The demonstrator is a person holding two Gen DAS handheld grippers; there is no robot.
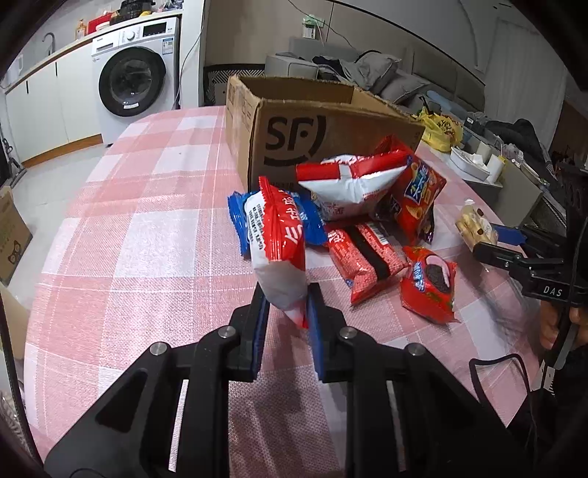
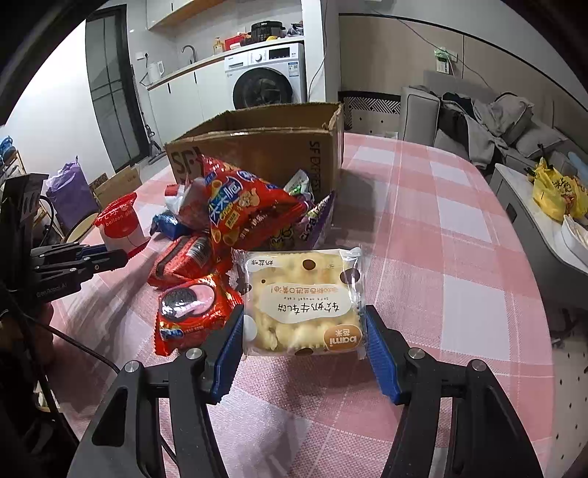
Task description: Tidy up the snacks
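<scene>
We see a white washing machine (image 1: 132, 79) set under a long counter (image 2: 205, 62) with a faucet (image 2: 189, 51) and white cabinets (image 1: 44, 106). A grey sofa (image 2: 488, 121) heaped with clothes lines the panelled wall (image 1: 422, 33). The floor (image 1: 40, 184) is pale; a dark glass door (image 2: 110, 88) stands beside the counter.

Ahead of our grippers, the cardboard box (image 1: 323, 121) reads "SF"; our held cake packet (image 2: 303, 301) reads "bami".

Red-white snack bag (image 1: 277, 250) in left tool (image 1: 288, 305)
</scene>
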